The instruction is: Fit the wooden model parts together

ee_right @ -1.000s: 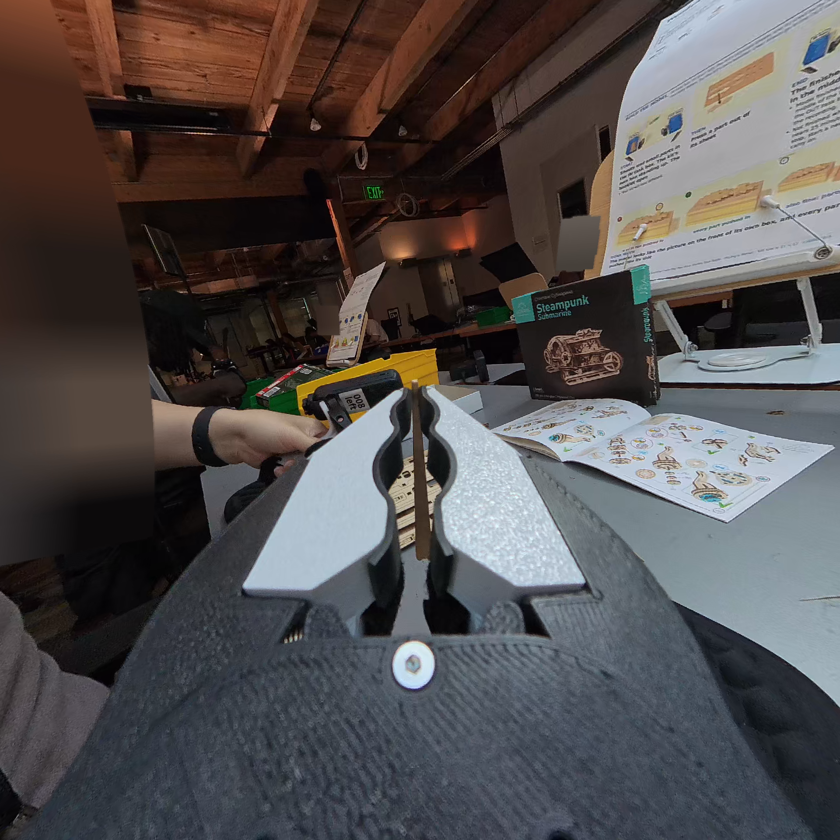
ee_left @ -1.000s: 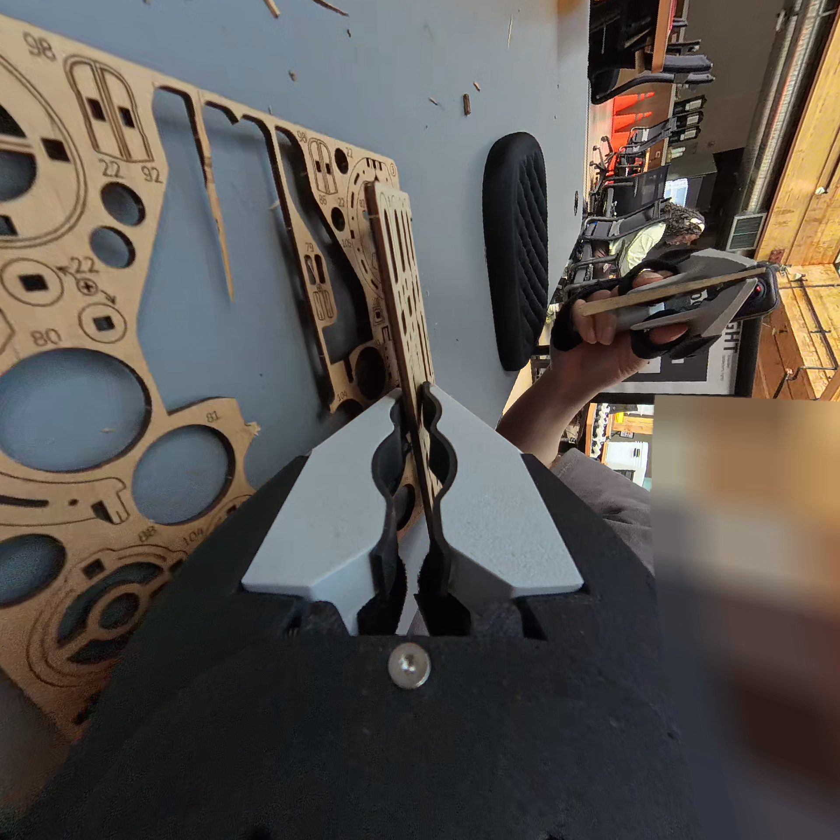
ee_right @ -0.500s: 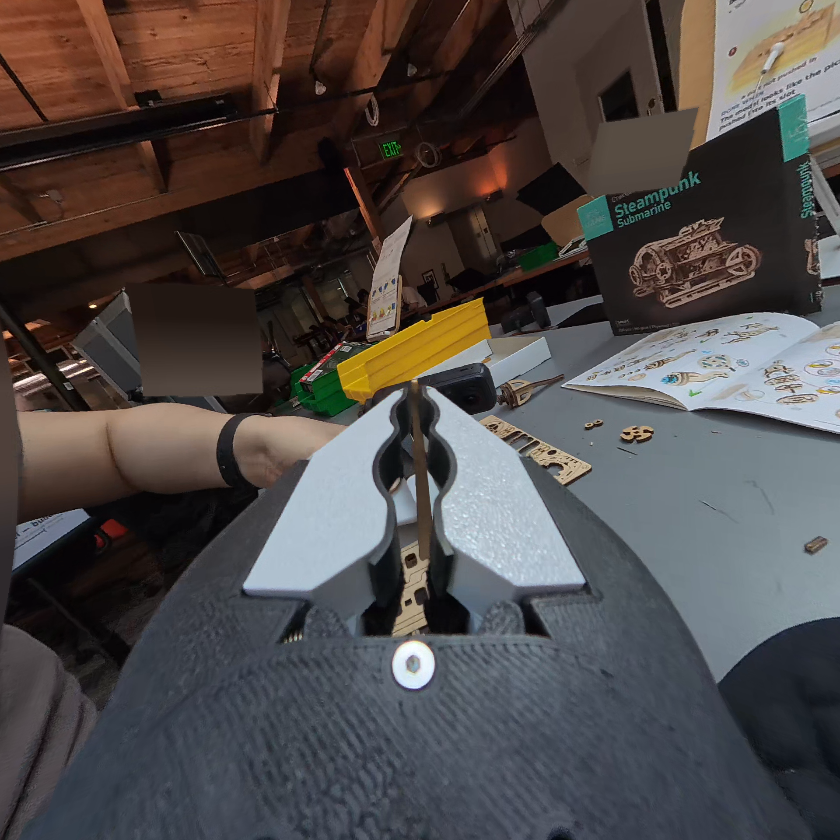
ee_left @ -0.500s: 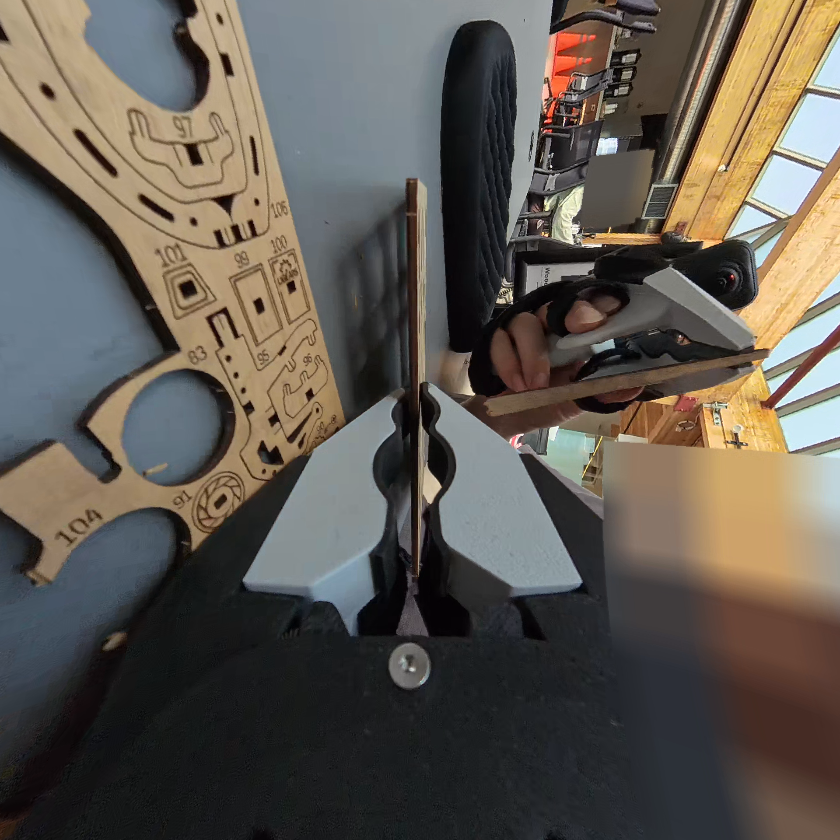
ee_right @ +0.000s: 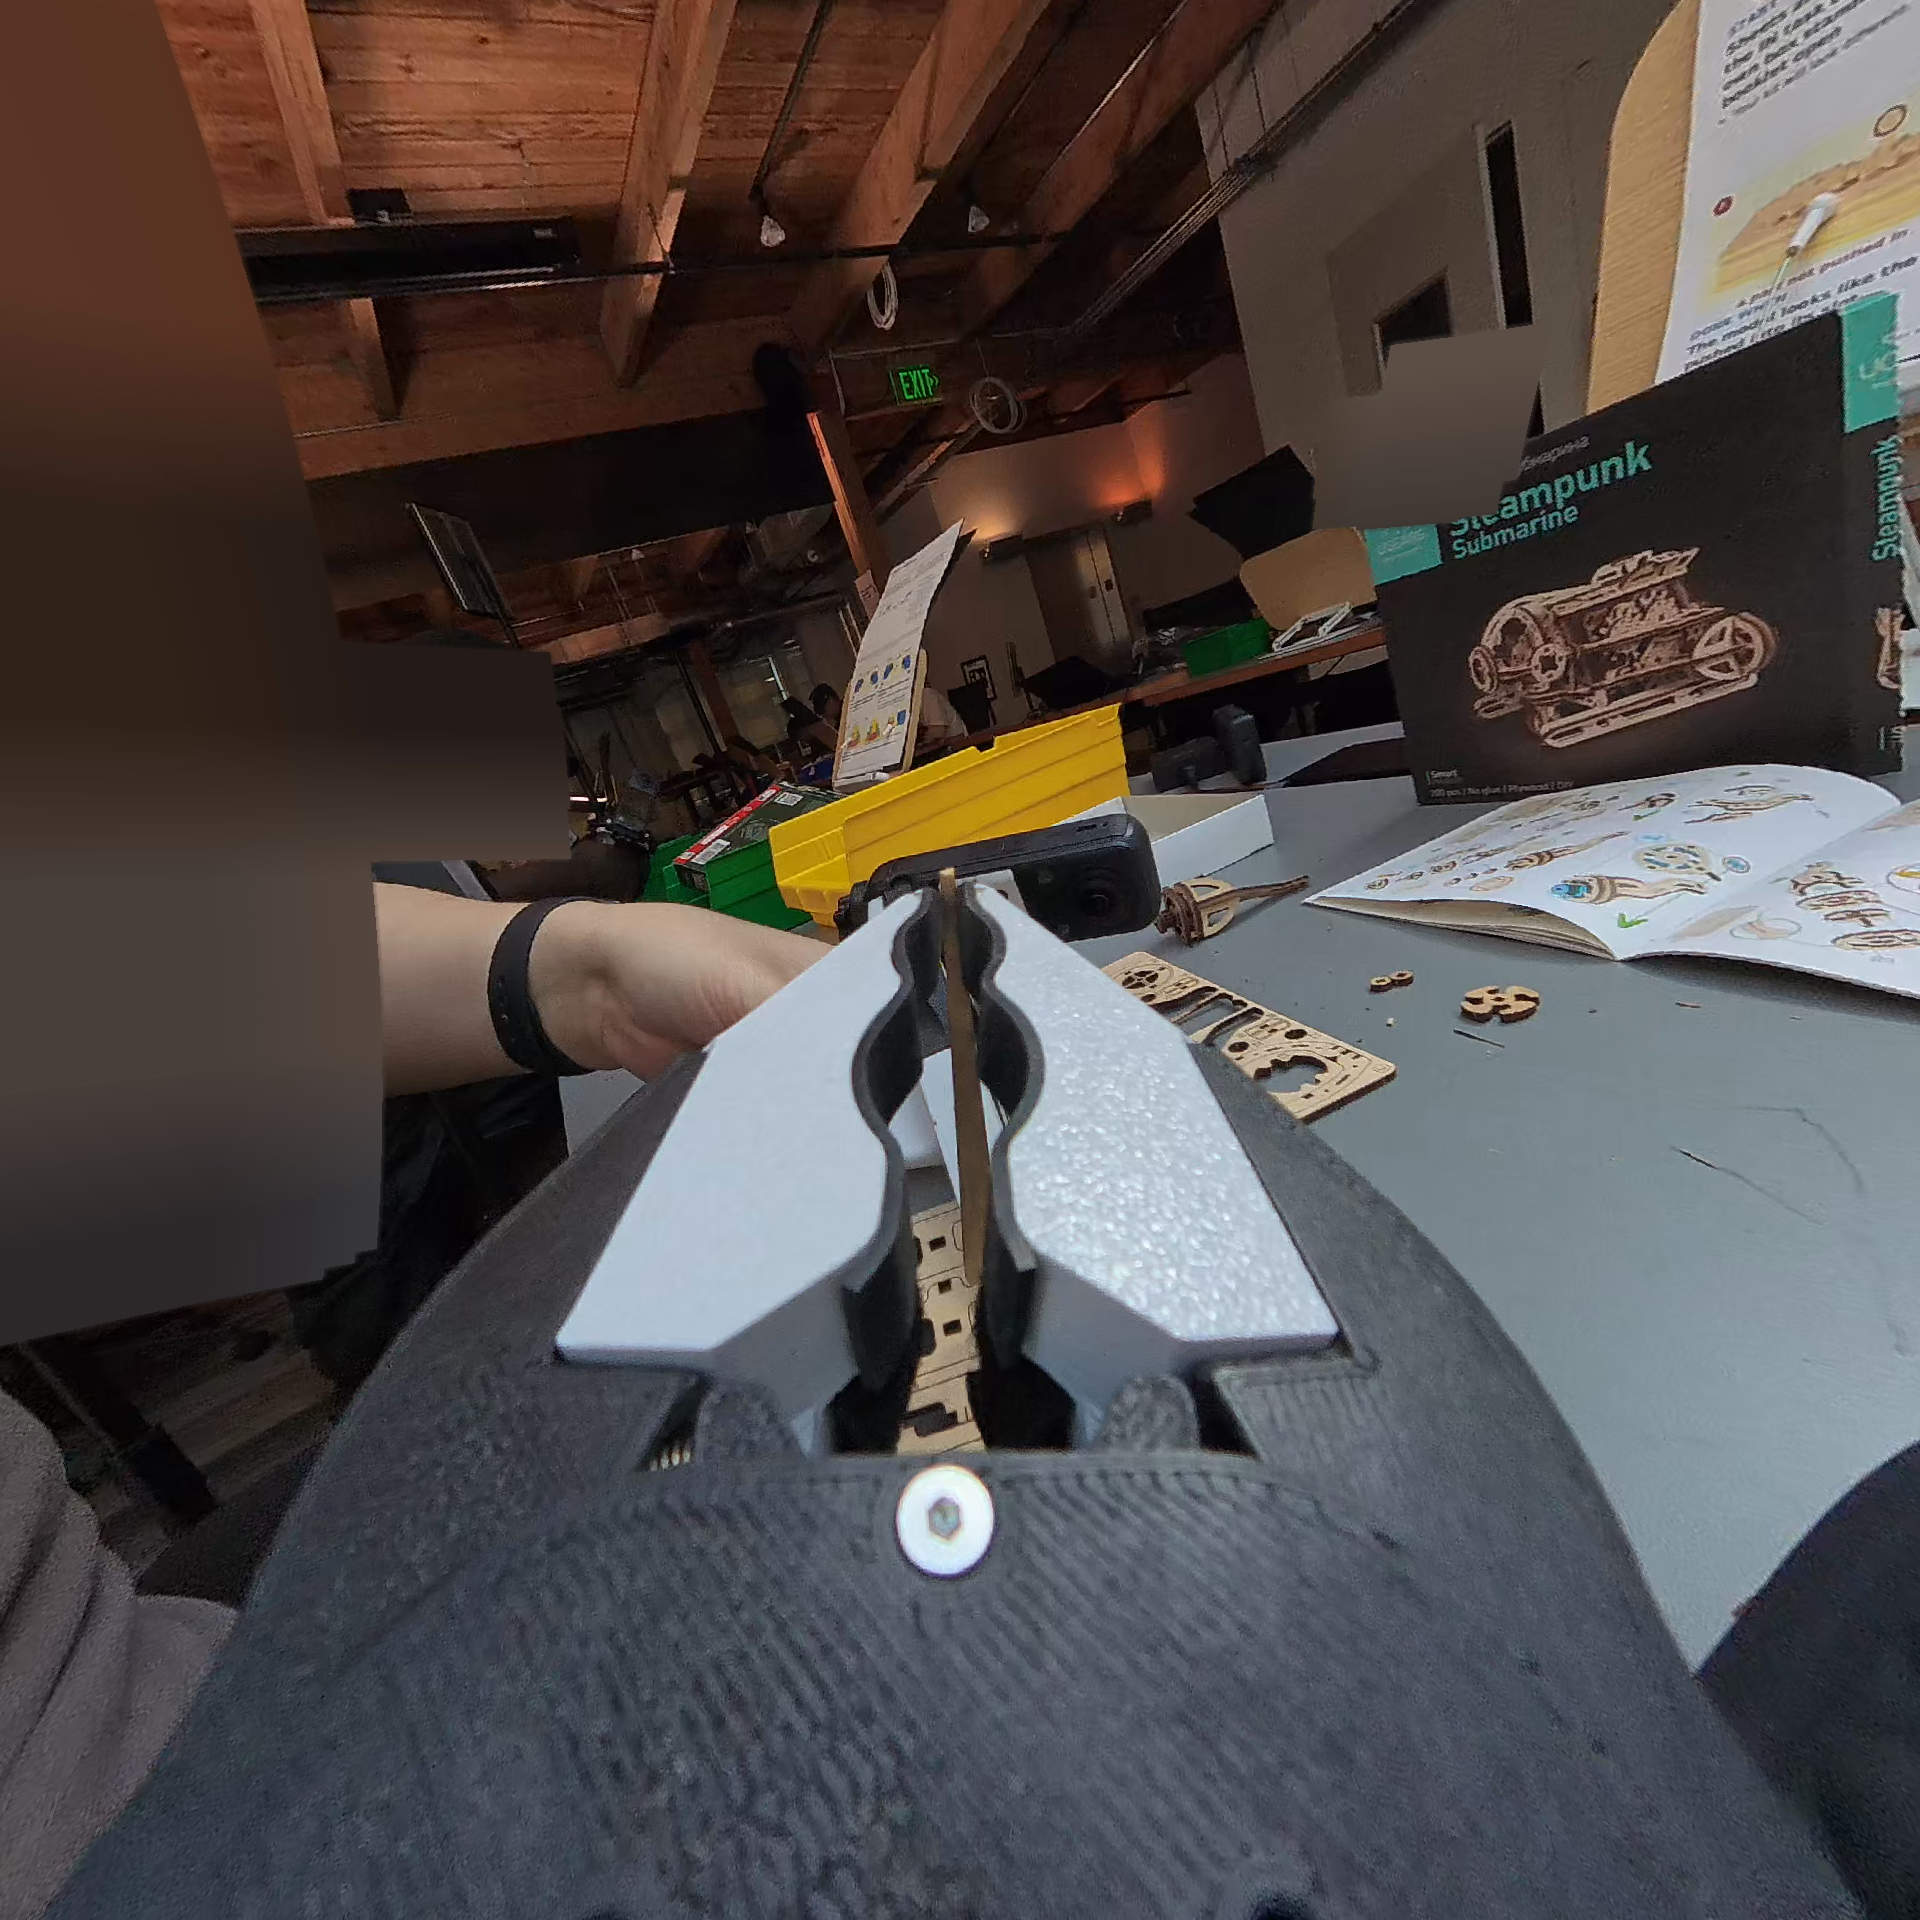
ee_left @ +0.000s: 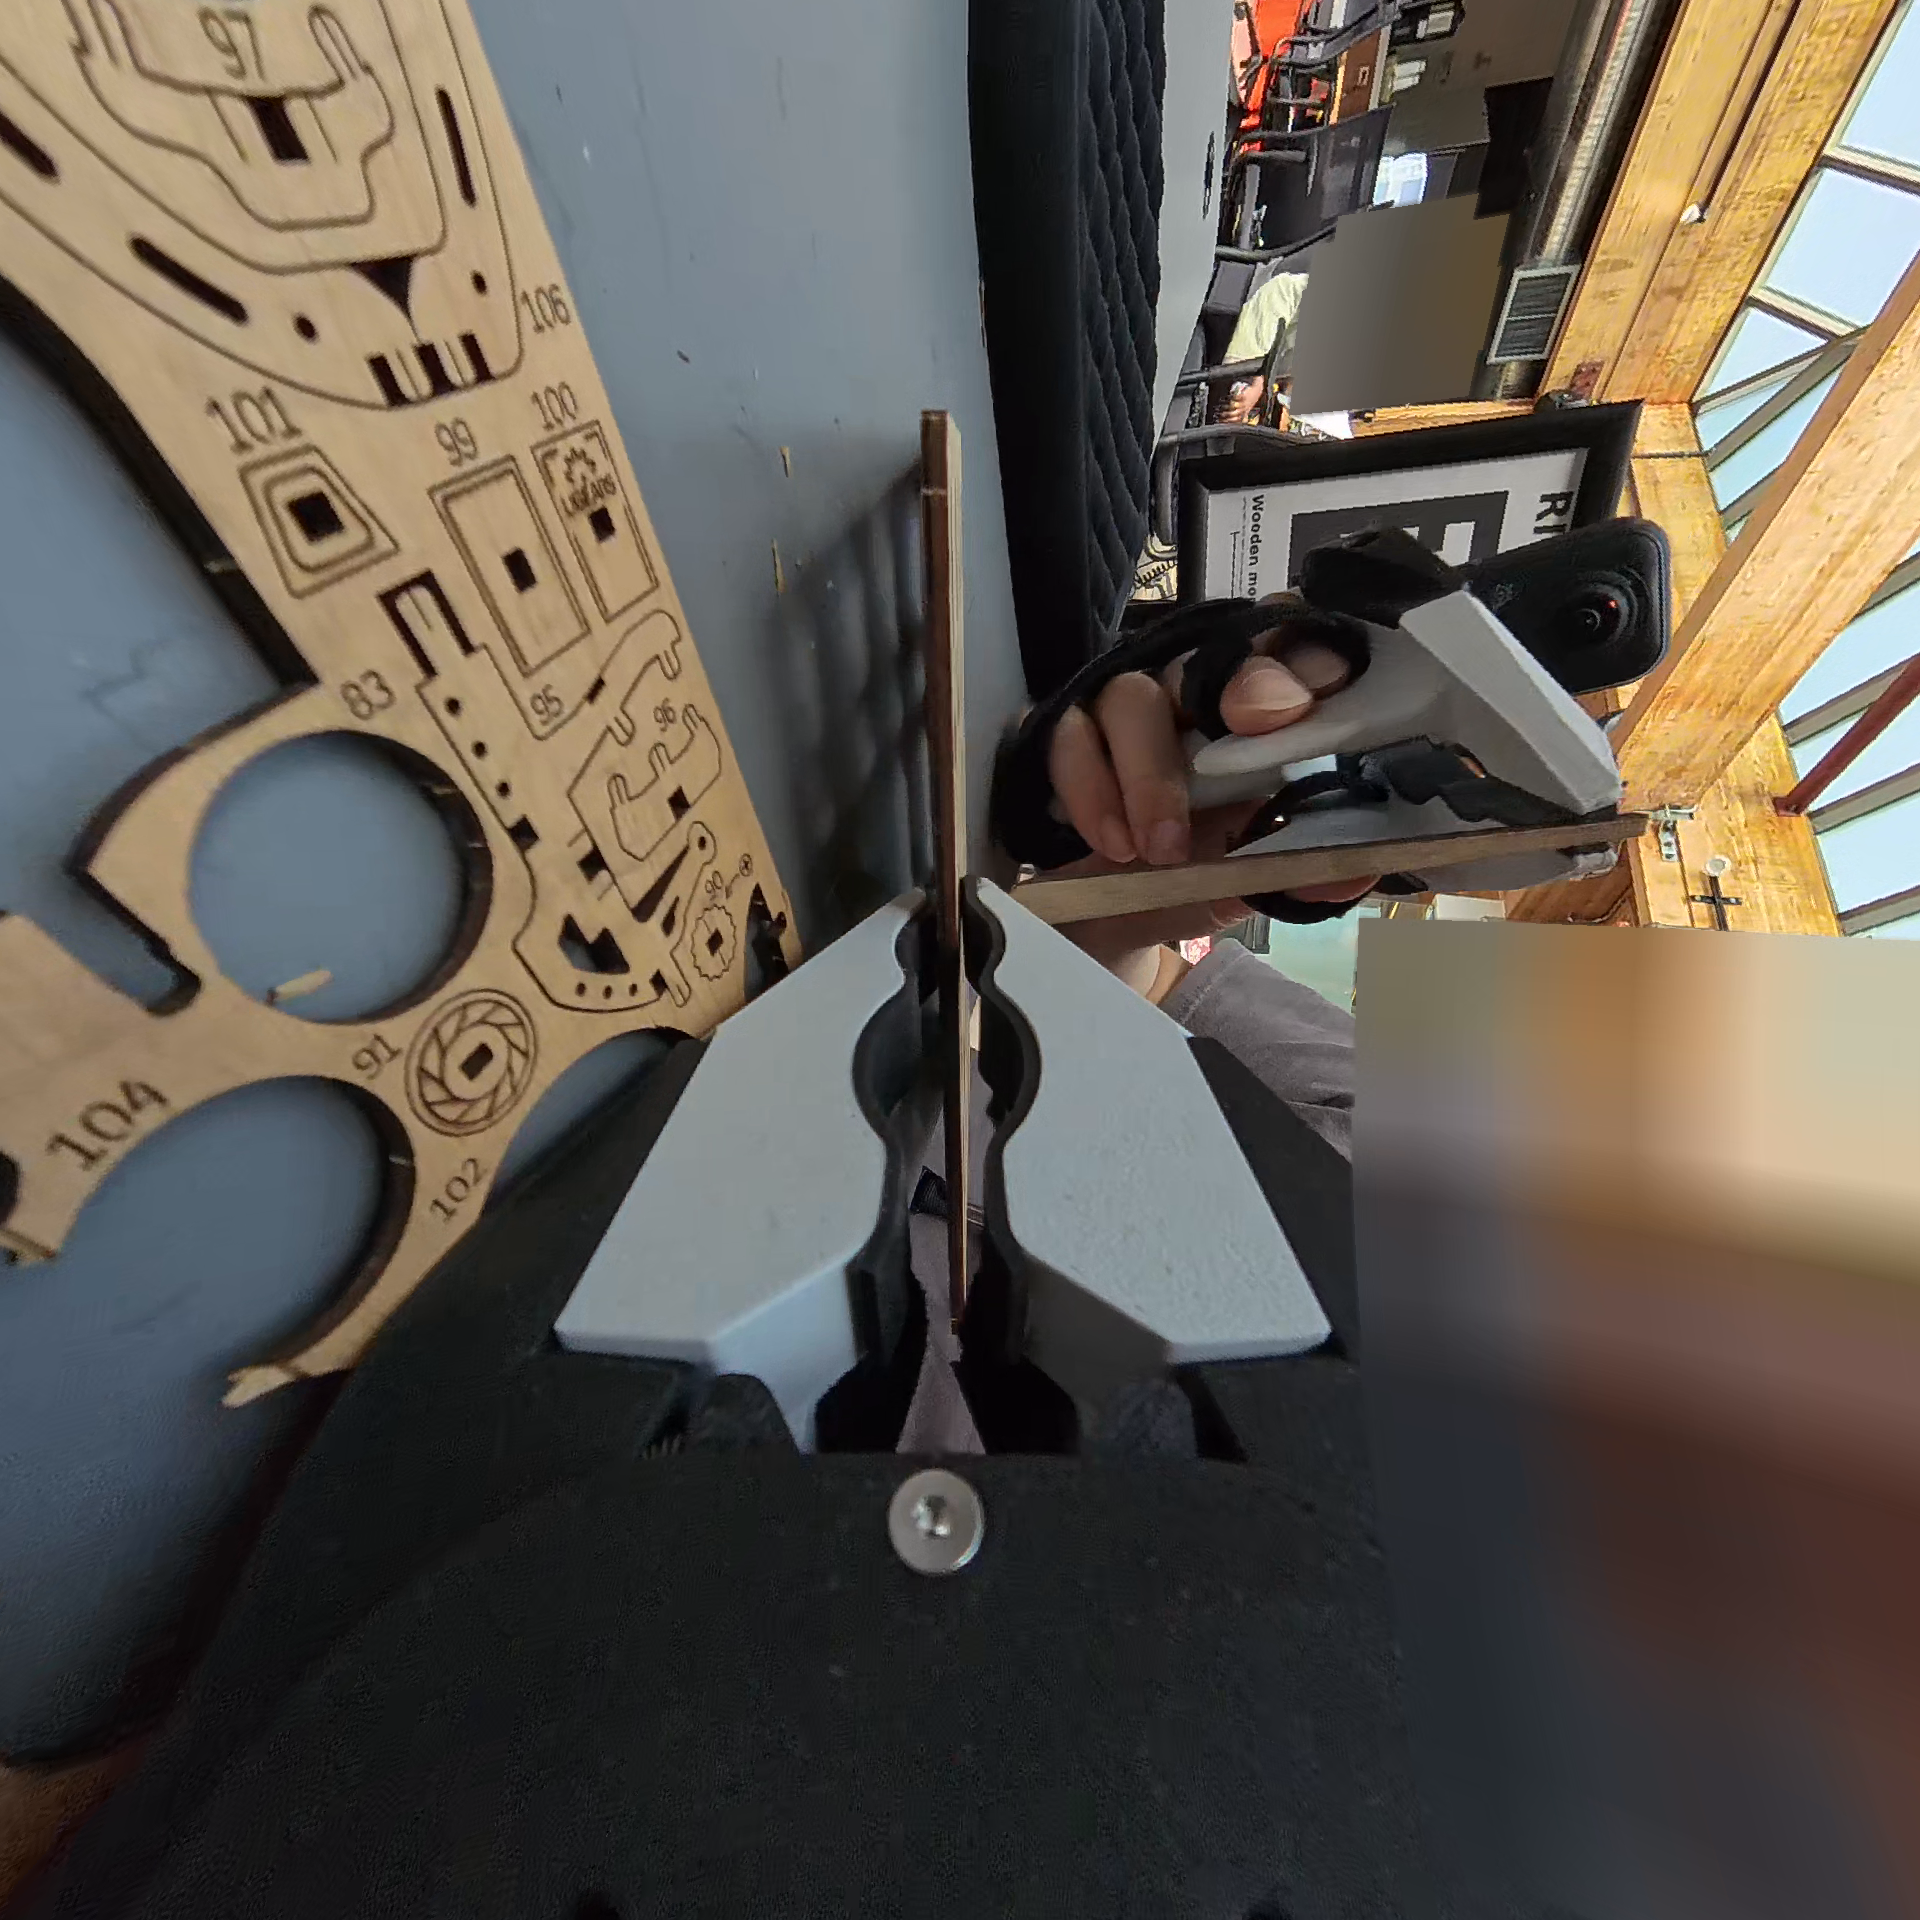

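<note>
My left gripper is shut on a thin wooden panel that I see edge-on, sticking out past the fingertips above the grey table. My right gripper is shut on another thin wooden part, also edge-on. In the left wrist view that part lies crosswise, and its near end comes close to my left fingertips and the panel. The right gripper's body and the hand holding it show there too. A slotted wooden piece shows low between the right fingers.
A laser-cut plywood sheet lies on the table beside a black pad. In the right wrist view: another plywood sheet, a small wooden assembly, loose bits, an open booklet, a black box, a yellow bin.
The right gripper with its part has moved closer to the left gripper's panel. The left gripper has swung over the sheet's edge, its panel now edge-on. Both stay shut.
</note>
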Demonstrator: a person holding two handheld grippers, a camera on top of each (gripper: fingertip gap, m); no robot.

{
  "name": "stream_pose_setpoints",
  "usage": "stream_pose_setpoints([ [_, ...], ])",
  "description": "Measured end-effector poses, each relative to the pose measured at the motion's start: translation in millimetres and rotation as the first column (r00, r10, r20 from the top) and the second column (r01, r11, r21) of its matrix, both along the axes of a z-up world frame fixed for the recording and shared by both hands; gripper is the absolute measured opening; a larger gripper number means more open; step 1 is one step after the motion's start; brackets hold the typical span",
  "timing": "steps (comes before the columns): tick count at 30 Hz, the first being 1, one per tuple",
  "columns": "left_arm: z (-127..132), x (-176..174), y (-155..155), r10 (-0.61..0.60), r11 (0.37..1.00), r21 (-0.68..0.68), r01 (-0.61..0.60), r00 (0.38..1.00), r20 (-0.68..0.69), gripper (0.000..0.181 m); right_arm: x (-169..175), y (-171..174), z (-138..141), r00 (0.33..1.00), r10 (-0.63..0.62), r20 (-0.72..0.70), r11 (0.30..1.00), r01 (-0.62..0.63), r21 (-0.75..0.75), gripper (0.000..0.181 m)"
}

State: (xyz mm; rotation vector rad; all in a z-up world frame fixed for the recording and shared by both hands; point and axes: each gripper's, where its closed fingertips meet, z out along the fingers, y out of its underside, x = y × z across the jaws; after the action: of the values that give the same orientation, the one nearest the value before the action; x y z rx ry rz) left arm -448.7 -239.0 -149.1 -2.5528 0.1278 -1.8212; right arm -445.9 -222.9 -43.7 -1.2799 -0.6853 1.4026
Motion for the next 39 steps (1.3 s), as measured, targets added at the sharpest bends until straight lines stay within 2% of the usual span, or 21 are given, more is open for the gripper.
stream_pose_setpoints([
  [2, 0.3, -0.1, 1.3, 0.011, 1.0, 0.004, -0.011, 1.0, 0.005, 0.001, 4.8, -1.5, -2.6, 0.999, -0.028, 0.028, 1.0, 0.028, 0.0, 0.001],
  [7, 0.2, -1.7, 2.6, 0.02, 1.0, 0.011, -0.02, 1.0, 0.005, 0.001, 19.6, -2.7, -19.0, 0.964, -0.109, 0.243, 0.994, 0.107, 0.02, 0.002],
  [11, 1.7, -2.2, 4.0, 0.035, 0.999, 0.013, -0.035, 0.999, 0.02, 0.001, 38.5, -8.3, -21.6, 0.949, -0.113, 0.293, 0.994, 0.111, 0.025, 0.002],
  [18, 2.5, -3.1, 5.2, 0.051, 0.998, 0.019, -0.052, 0.998, 0.023, 0.002, 69.4, -19.3, -40.6, 0.908, -0.077, 0.411, 0.995, 0.094, -0.022, 0.002],
  [23, 3.4, -4.8, 6.7, 0.066, 0.998, 0.015, -0.067, 0.997, 0.029, 0.001, 85.2, -17.4, -65.4, 0.849, 0.012, 0.528, 0.994, 0.049, -0.101, 0.005],
  [26, 6.6, -5.5, 7.3, 0.086, 0.996, -0.005, -0.086, 0.995, 0.057, 0.001, 91.6, -16.3, -80.1, 0.766, 0.055, 0.64, 0.995, 0.012, -0.1, 0.018],
  [28, 7.1, -5.9, 7.2, 0.091, 0.996, -0.008, -0.091, 0.994, 0.062, 0.001, 97.4, -9.7, -83.6, 0.69, -0.017, 0.723, 1.0, 0.001, 0.022, 0.032],
  [30, 6.2, -5.7, 6.5, 0.086, 0.996, -0.004, -0.085, 0.995, 0.053, 0.001, 99.1, -3.6, -84.6, 0.612, -0.109, 0.783, 0.984, -0.045, 0.173, 0.033],
  [33, 4.3, -5.1, 5.6, 0.077, 0.997, 0.001, -0.077, 0.996, 0.041, 0.002, 65.0, -35.1, -84.9, 0.642, -0.027, 0.766, 0.908, -0.306, 0.288, 0.026],
  [34, 4.1, -5.0, 5.3, 0.074, 0.997, 0.002, -0.074, 0.997, 0.039, 0.002, 60.7, -35.0, -95.2, 0.605, -0.032, 0.796, 0.89, -0.345, 0.298, 0.024],
  [36, 4.3, -5.0, 4.8, 0.072, 0.997, 0.005, -0.072, 0.997, 0.037, 0.001, 58.9, -27.2, -109.3, 0.527, -0.025, 0.849, 0.906, -0.347, 0.242, 0.022],
  [39, 3.1, -4.6, 4.2, 0.068, 0.998, 0.016, -0.069, 0.997, 0.027, 0.001, 53.6, -26.7, -95.5, 0.573, 0.056, 0.818, 0.914, -0.359, 0.188, 0.019],
])
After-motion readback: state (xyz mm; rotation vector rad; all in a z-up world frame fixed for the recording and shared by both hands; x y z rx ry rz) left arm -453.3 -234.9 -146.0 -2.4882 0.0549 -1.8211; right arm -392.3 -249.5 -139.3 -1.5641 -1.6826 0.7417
